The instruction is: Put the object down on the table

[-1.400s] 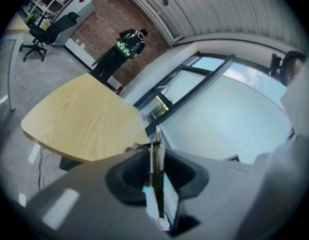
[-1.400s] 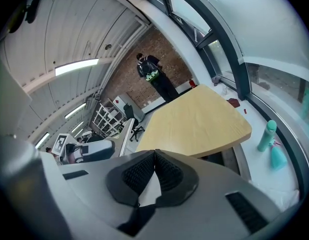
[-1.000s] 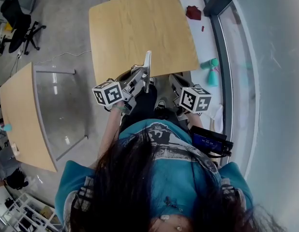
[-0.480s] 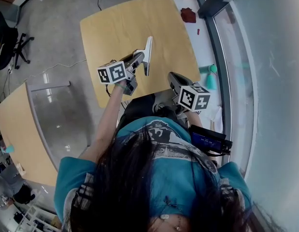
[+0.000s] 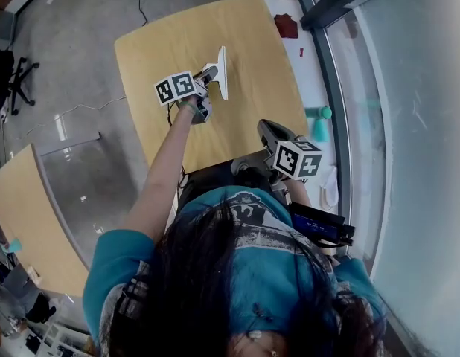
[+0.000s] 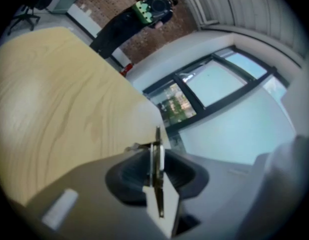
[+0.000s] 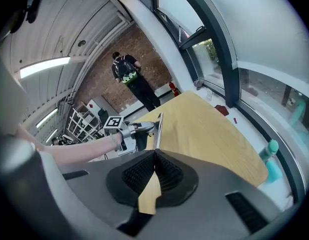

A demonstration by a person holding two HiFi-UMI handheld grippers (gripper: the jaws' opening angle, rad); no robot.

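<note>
My left gripper (image 5: 210,72) is stretched out over the wooden table (image 5: 252,50) and is shut on a thin flat white object (image 5: 221,73), held on edge above the tabletop. In the left gripper view the object (image 6: 156,159) shows edge-on, pinched between the pads, with the table (image 6: 54,99) below and to the left. My right gripper (image 5: 269,131) hangs back near the table's near edge, close to my body. Its jaws (image 7: 155,170) are shut with nothing between them. From there I see the left gripper (image 7: 147,127) and the object (image 7: 158,126).
A red item (image 5: 286,26) and a teal bottle (image 5: 320,123) lie on the white sill by the window at the right. A second table (image 5: 21,222) stands at the left, a chair (image 5: 3,80) beyond it. A person (image 7: 130,79) stands far off.
My left gripper has carried the flat object forward, from the table's near edge out over its middle. The right gripper has stayed near my body.
</note>
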